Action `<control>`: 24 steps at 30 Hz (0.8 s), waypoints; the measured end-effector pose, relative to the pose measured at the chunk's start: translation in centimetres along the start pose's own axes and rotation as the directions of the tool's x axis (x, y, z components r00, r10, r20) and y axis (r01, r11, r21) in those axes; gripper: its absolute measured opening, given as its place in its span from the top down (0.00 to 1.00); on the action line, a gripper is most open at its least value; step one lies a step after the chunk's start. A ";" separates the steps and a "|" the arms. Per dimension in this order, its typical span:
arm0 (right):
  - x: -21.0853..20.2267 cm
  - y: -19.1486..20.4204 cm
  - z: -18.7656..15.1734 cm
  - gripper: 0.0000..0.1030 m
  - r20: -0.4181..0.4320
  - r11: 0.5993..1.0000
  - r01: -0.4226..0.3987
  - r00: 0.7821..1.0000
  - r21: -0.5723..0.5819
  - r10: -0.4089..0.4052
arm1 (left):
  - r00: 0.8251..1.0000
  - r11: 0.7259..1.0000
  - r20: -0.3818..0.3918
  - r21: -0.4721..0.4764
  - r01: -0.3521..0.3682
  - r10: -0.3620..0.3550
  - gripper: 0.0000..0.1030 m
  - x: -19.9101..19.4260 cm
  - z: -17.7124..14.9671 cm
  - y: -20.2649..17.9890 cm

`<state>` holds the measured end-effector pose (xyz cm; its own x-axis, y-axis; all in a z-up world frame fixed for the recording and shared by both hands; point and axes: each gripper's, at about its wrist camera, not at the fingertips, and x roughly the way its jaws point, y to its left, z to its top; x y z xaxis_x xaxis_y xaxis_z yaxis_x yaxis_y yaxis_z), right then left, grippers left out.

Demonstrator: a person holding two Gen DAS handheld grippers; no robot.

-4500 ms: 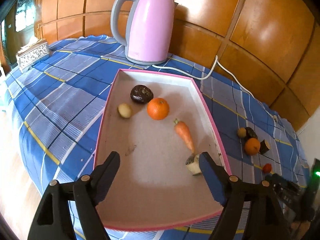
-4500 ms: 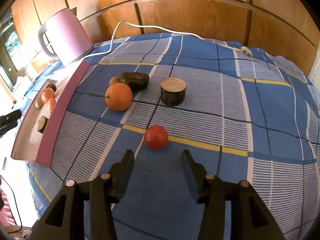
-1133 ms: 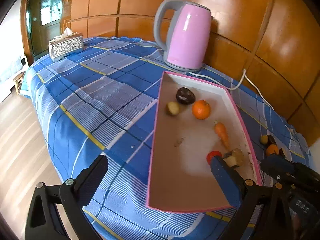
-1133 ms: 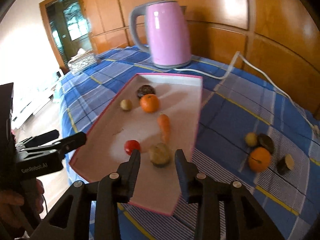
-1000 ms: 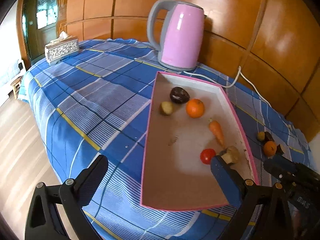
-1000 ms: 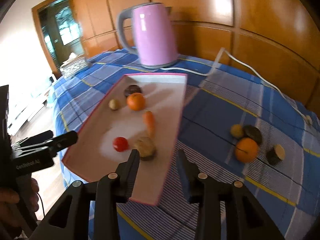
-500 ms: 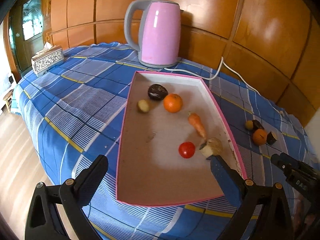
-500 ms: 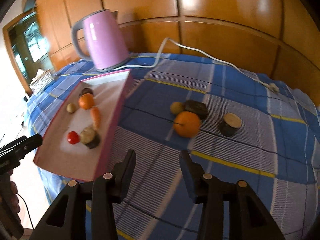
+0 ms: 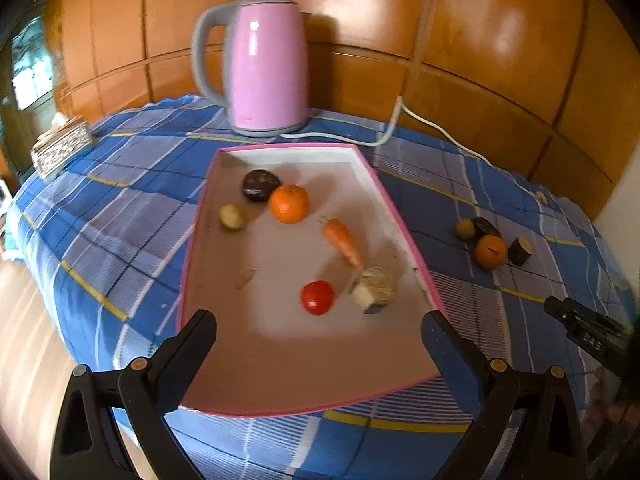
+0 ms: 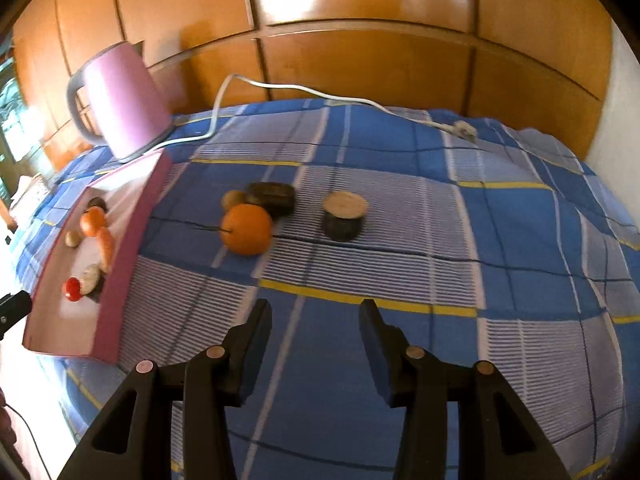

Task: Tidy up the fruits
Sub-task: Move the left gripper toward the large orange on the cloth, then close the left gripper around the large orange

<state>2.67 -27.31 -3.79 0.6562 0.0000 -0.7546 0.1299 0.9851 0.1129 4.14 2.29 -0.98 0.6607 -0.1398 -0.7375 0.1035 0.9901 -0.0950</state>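
Both jaws stand apart and hold nothing, fruit split between tray and cloth.

Left gripper (image 9: pixel 318 338) gapes wide over the near end of the pink tray (image 9: pixel 404 224), touching nothing; right gripper (image 10: pixel 316 330) is parted less far, with only bare plaid cloth (image 10: pixel 520 240) between its fingers. On the tray lie a dark round fruit (image 9: pixel 261 185) touching an orange (image 9: pixel 289 203), a small tan fruit (image 9: pixel 232 217) nearby, a carrot (image 9: pixel 343 241) slanting toward a cut brown-skinned chunk (image 9: pixel 374 289), and a glossy red tomato (image 9: pixel 318 297) just beside that chunk. On the cloth, ahead of the right gripper, a second orange (image 10: pixel 246 229) with a thin stem touches a dark oblong fruit (image 10: pixel 271 198) and a small yellowish fruit (image 10: pixel 233 199); a dark stub with a pale cut top (image 10: pixel 345 216) stands upright near them. A pink kettle (image 9: pixel 266 68) stands behind the tray.
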 end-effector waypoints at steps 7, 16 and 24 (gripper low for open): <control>0.1 -2.6 -0.7 0.56 -0.008 0.996 0.059 0.998 0.061 -0.059 | 0.999 0.996 0.025 0.081 0.022 -0.024 0.00 0.2 0.9 -2.6; 0.5 -4.6 -1.3 0.56 -0.019 0.991 0.072 0.997 0.110 -0.070 | 0.988 0.970 -0.068 0.190 0.150 -0.139 0.00 2.3 2.2 -7.6; 0.6 -5.3 -1.5 0.56 -0.012 0.991 0.073 0.997 0.113 -0.072 | 0.983 0.957 -0.113 0.236 0.168 -0.144 0.01 4.8 4.6 -12.1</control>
<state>1.27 -32.27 -5.77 0.6362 -0.0687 -0.7684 0.2605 0.9567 0.1302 9.51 -10.44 -0.31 0.5507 -0.2789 -0.7867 0.3850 0.9212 -0.0571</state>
